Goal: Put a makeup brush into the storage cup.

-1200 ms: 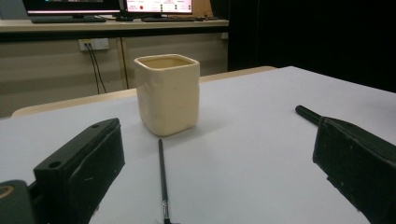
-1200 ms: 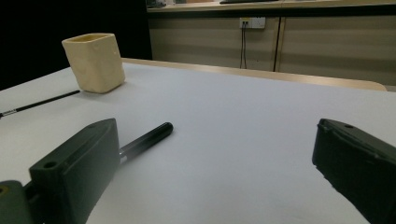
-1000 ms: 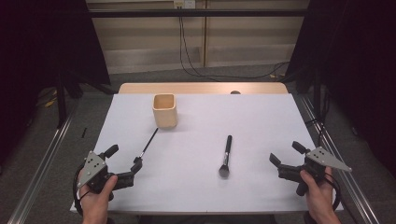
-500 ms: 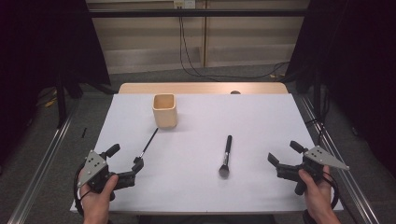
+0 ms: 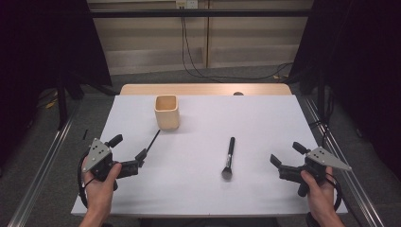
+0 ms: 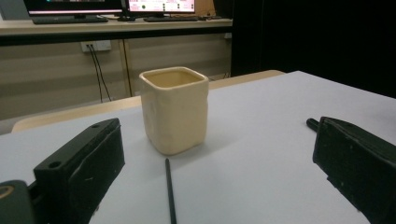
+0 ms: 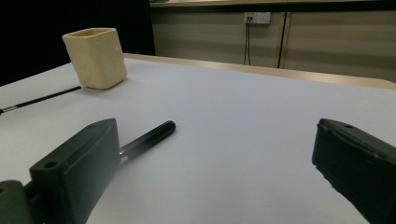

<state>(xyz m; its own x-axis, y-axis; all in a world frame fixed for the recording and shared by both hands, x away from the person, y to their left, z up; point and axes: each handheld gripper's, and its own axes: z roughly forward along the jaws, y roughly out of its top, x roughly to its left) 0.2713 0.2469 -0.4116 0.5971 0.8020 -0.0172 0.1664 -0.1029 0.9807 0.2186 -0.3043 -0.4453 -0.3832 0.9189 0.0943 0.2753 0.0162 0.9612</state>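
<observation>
From the high view, the left gripper (image 5: 128, 152) is sitting wide open and empty just at the near tip of the thin black stick (image 5: 152, 140), which lies slanting toward the cream square ceramic cup (image 5: 167, 111). The left gripper view is showing that stick (image 6: 169, 193) lying between the jaws, cup (image 6: 174, 109) close behind: pushing forward risks nudging it. In the right gripper view, the right gripper (image 7: 219, 172) is gaping empty beside the black-handled makeup brush (image 7: 147, 140), which may roll if clipped.
</observation>
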